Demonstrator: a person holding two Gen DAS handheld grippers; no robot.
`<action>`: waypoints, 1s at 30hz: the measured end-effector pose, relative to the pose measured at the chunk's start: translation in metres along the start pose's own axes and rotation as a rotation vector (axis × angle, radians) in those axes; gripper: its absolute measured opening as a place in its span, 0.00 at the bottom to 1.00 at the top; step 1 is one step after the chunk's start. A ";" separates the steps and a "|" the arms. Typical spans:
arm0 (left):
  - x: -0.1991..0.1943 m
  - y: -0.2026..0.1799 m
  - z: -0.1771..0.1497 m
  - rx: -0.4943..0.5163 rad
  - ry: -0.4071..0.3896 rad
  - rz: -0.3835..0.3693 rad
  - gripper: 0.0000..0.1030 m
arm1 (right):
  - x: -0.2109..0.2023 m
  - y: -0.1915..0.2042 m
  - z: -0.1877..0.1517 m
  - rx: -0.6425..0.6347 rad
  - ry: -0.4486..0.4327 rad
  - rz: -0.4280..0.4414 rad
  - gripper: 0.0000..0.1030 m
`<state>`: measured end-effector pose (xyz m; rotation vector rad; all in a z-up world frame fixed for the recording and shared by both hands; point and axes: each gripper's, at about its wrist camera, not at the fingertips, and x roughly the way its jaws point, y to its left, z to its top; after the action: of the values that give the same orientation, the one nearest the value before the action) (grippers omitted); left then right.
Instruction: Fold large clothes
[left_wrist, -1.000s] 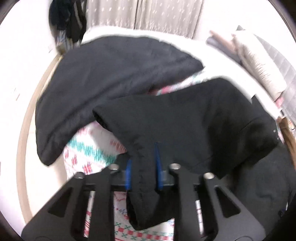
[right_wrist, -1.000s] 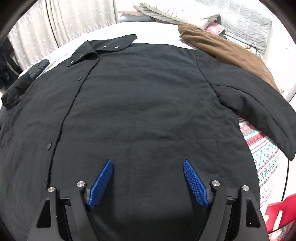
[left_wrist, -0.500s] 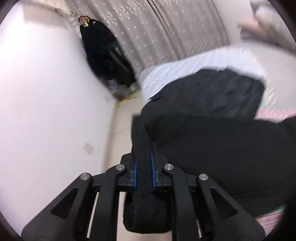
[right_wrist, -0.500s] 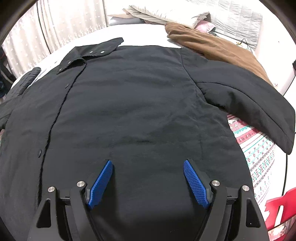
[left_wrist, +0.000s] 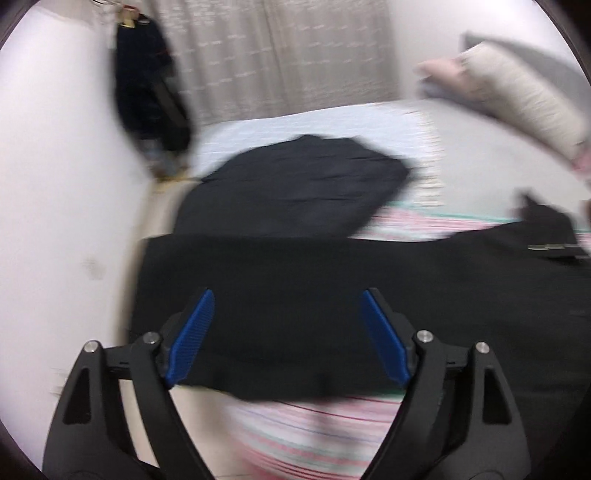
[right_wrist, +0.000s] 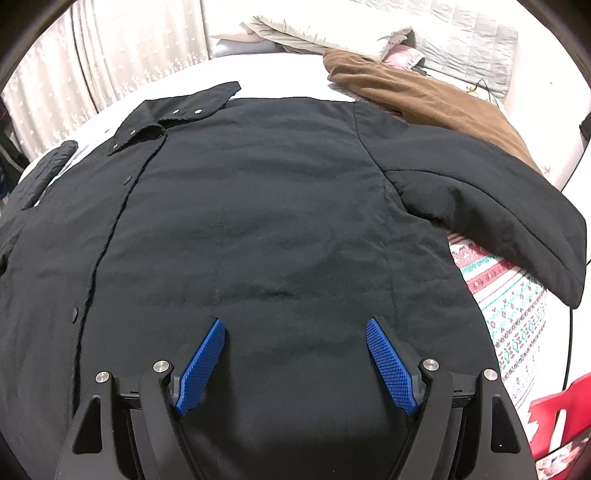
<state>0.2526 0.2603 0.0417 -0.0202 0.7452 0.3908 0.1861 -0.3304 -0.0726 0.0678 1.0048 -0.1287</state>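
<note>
Left wrist view: blurred throughout.
Left gripper: jaws opening, blue pads spread wide, nothing pinched between them; black cloth lies below and beyond the pads.
Black coat: spread across the bed, its near edge just past the fingers; one sleeve lies farther off, over the patterned blanket.
Background: curtain, dark clothes hanging by the wall, pillows at right.

Right wrist view: sharp.
Right gripper: jaws wide apart, empty, poised over the coat's lower body.
Black coat: lying flat, front up, snap placket at left, collar at the far end, right-hand sleeve angled out over the patterned blanket.
Brown garment: beyond the coat's shoulder, touching it.
Red object: at the lower right edge.
</note>
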 end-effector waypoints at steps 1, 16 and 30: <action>-0.008 -0.022 -0.008 0.012 0.002 -0.078 0.83 | 0.002 0.002 -0.001 -0.017 -0.007 -0.011 0.78; -0.011 -0.111 -0.145 0.154 0.223 -0.499 0.84 | -0.017 -0.087 -0.053 0.059 -0.107 0.254 0.84; -0.084 -0.162 -0.094 0.157 0.234 -0.497 0.97 | -0.034 -0.140 -0.035 0.159 -0.070 0.228 0.84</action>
<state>0.1928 0.0669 0.0088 -0.1022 0.9678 -0.1482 0.1192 -0.4620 -0.0623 0.3200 0.9089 -0.0016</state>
